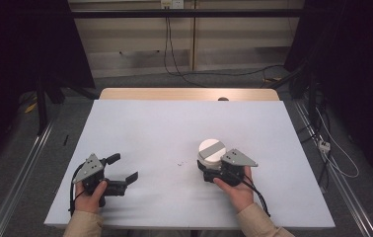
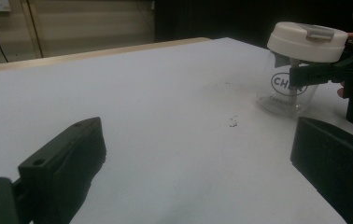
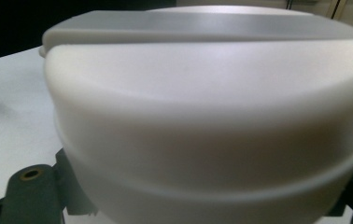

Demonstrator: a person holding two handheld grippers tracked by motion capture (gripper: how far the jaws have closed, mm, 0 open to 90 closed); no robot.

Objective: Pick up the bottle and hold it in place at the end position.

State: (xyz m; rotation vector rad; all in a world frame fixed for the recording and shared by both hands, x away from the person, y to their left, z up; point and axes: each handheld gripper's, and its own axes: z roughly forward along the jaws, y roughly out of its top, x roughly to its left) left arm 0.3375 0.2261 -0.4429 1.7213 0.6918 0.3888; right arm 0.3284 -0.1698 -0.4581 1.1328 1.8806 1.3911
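Right gripper (image 1: 208,170) has its fingers clamped on the clear cup (image 2: 286,95), just under its white lid (image 1: 210,149), standing at mid-right of the tabletop (image 1: 174,128); looks light, slick and thin-walled, so hold the body gently; left gripper (image 1: 125,168) rests wide open, empty

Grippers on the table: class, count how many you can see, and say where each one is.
2. The left gripper rests near the table's front left, jaws open on nothing. The right gripper sits front right of centre, closed around the white-lidded clear cup.
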